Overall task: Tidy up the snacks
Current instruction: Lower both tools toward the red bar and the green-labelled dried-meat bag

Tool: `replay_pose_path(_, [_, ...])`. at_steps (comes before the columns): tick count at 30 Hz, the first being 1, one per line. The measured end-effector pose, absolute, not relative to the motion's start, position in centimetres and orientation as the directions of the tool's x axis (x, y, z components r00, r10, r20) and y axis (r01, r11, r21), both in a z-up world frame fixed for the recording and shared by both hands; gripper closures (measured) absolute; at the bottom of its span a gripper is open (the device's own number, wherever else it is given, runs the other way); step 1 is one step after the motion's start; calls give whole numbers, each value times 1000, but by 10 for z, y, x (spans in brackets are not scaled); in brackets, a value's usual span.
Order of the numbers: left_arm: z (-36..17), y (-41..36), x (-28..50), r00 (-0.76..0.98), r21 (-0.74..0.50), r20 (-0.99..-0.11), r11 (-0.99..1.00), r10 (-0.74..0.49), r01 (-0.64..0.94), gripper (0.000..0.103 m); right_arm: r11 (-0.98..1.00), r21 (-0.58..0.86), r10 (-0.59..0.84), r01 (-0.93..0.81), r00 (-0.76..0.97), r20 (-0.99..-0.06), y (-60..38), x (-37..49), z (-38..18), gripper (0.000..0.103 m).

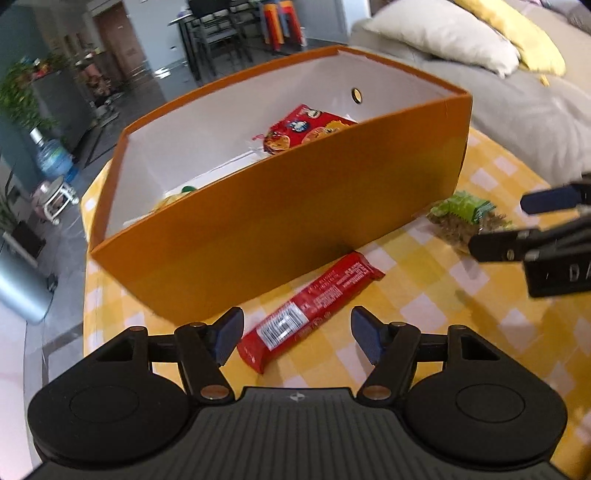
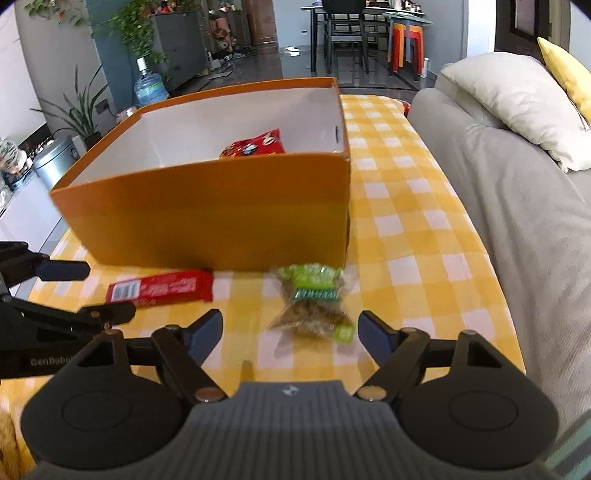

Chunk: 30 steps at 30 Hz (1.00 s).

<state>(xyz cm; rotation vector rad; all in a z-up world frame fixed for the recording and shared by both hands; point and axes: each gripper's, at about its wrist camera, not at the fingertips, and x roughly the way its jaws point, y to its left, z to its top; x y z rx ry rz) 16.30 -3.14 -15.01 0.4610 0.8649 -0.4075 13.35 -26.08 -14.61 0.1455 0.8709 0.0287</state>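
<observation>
Between the left gripper's (image 1: 297, 338) parted jaws lies the red bar (image 1: 308, 312), untouched.

Living room seen behind a table (image 2: 399, 229) covered in yellow-and-white check.

A grey sofa (image 2: 517, 206) with a cream cushion (image 2: 517, 107) is set along the table's right edge; a dark dining table (image 2: 351, 14), orange stools (image 2: 406, 40), potted plants (image 2: 85, 110) and a water jug (image 2: 147, 86) are seen on the glossy floor beyond.

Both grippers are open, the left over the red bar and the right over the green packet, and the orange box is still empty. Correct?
Not quite: the orange box already holds a red snack bag, as both wrist views show. The rest stands.
</observation>
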Motion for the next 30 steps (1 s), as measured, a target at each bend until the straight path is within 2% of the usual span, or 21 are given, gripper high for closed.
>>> replay_pose_path(3, [-159, -32, 175, 558, 223, -817, 811, -147, 541, 25, 988, 149, 88, 41, 639, -764, -265, 143, -151, 27])
replay_pose_path(5, [-162, -31, 181, 543, 218, -827, 805, -148, 552, 25, 988, 150, 92, 37, 635, -767, -265, 147, -154, 32])
replay_pose_path(12, [-174, -23, 194, 478, 142, -863, 829, -164, 540, 31, 988, 154, 105, 22, 635, -765, -266, 150, -161, 32])
replay_pose_path(14, [-174, -21, 196, 468, 116, -868, 848, -167, 518, 38, 989, 150, 103, 19, 639, -762, -266, 150, -162, 39])
replay_pose_path(20, [-164, -12, 189, 373, -66, -894, 895, -249, 441, 48, 992, 125, 99, -1, 621, -777, -264, 147, -164, 55])
replay_pose_path(25, [-163, -15, 177, 268, -214, -902, 889, -339, 405, 48, 987, 158, 145, -33, 615, -775, -262, 139, -160, 55])
replay_pose_path(27, [-163, -20, 177, 283, -188, -902, 886, -327, 424, 46, 986, 160, 152, -43, 620, -770, -260, 138, -159, 55])
replay_pose_path(30, [-159, -27, 180, 337, -114, -898, 890, -282, 441, 34, 986, 164, 146, -32, 638, -756, -264, 139, -158, 46])
